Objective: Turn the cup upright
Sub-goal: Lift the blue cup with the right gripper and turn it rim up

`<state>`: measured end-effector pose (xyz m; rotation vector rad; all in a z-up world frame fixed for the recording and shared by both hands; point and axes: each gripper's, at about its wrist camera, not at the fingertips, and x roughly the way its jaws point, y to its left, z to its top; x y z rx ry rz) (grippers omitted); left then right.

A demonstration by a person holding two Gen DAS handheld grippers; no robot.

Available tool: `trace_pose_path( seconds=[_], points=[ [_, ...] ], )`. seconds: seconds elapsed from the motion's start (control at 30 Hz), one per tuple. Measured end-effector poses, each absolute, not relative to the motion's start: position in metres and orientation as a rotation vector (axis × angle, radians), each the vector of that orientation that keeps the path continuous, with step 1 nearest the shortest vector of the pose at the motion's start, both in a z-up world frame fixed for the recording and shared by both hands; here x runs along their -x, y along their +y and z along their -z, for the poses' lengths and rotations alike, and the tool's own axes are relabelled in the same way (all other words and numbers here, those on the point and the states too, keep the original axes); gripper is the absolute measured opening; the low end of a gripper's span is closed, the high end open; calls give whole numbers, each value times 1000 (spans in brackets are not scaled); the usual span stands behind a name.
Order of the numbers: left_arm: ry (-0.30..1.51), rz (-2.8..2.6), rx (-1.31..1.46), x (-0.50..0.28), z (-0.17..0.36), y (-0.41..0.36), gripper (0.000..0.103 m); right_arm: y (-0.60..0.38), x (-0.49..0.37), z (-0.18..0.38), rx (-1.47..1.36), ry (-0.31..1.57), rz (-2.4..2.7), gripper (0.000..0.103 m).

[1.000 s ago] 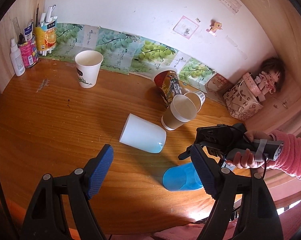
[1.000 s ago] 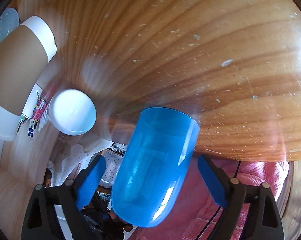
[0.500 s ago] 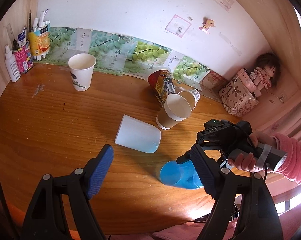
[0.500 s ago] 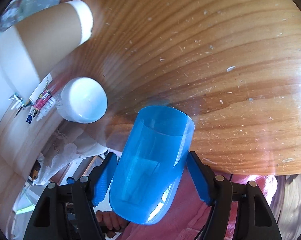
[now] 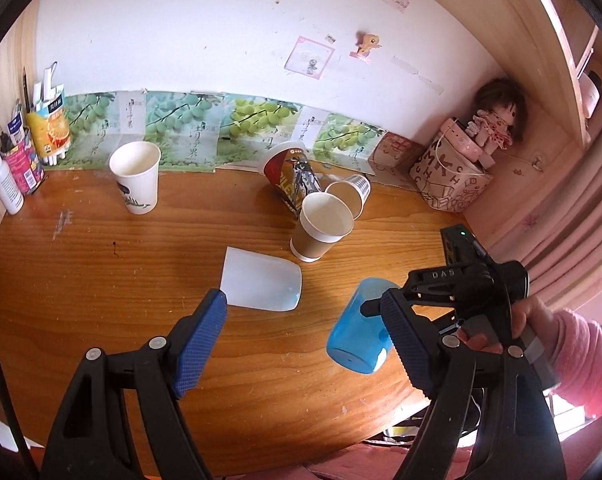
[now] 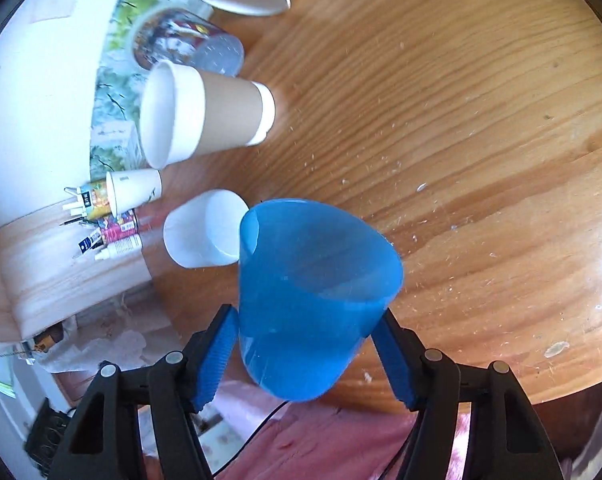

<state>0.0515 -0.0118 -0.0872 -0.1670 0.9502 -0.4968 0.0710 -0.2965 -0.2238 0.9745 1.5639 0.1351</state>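
A translucent blue plastic cup (image 6: pixel 309 296) is clamped between the blue pads of my right gripper (image 6: pixel 307 356), lifted off the wooden table and tilted, its base toward the camera. In the left wrist view the blue cup (image 5: pixel 359 330) hangs above the table's front right, base down toward the front edge, held by the right gripper (image 5: pixel 433 284). My left gripper (image 5: pixel 301 344) is open and empty above the front of the table. A white cup (image 5: pixel 261 284) lies on its side just beyond it.
A brown-sleeved paper cup (image 5: pixel 321 226), a printed cup (image 5: pixel 289 178) and a small striped cup (image 5: pixel 351 196) cluster at the back. A white paper cup (image 5: pixel 137 176) stands upright back left. Pen holders (image 5: pixel 29 140) stand far left. A patterned box (image 5: pixel 449 178) with a doll sits back right.
The right gripper has closed on the blue cup, lifted it off the table and swung it up from lying flat. The left gripper has stayed open.
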Motion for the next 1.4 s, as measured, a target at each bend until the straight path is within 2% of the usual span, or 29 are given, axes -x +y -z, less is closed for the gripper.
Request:
trace_pose_path(
  seconds=[0.27, 0.57, 0.97, 1.4],
  points=[
    [926, 525, 139, -56, 80, -4, 82, -296, -51, 205, -759, 1314, -37, 68],
    [922, 554, 107, -61, 78, 0, 82, -255, -34, 175, -338, 1100, 41, 68],
    [925, 560, 66, -61, 78, 8, 82, -213, -10, 182, -26, 920, 115, 68],
    [939, 544, 39, -62, 80, 21, 82, -199, 3, 205, 60, 842, 132, 68]
  ],
)
